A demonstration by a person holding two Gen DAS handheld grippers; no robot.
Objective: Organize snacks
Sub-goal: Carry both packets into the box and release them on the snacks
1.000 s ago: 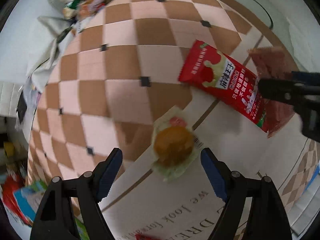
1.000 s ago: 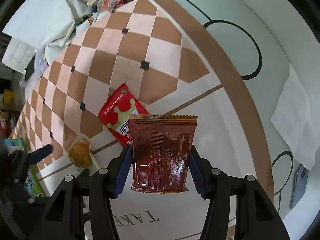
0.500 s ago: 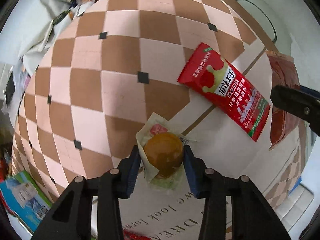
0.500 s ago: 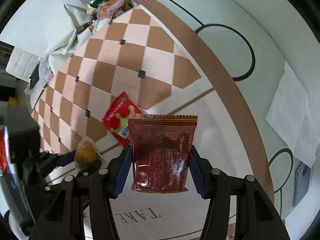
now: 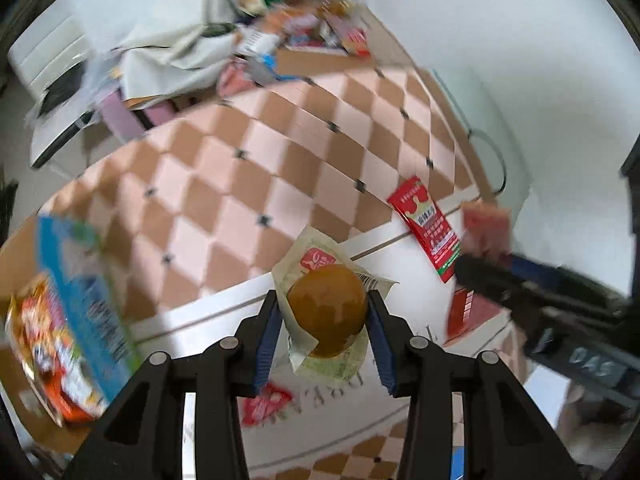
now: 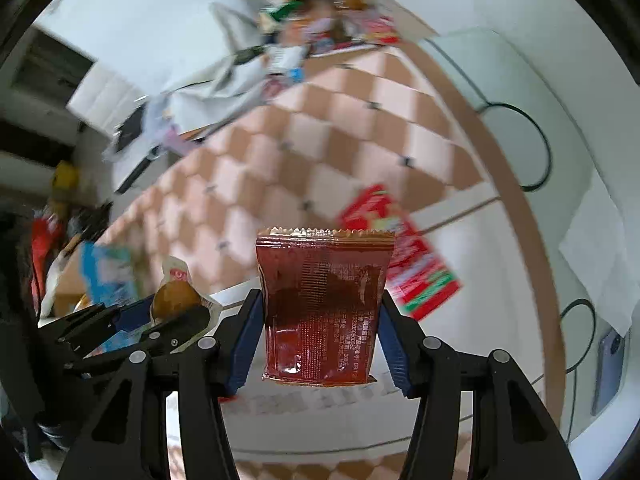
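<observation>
left gripper [image 5: 325, 316] clamped, right gripper [image 6: 322, 312] (likewise) clamped

My left claw [image 5: 323, 334] has matt black plastic arms with ribbed blue pads. The bun wrapper [image 5: 316, 258] is clear, crinkled film. My sauce pouch [image 6: 323, 304] is glossy, smooth plastic.

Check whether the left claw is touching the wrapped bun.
Touching. In the left wrist view, both blue pads of the left claw press against the sides of the wrapped bun, with no gap visible on either side.

snack pile [image 5: 304, 20] behind cloth [image 5: 248, 184] (far edge)
</observation>
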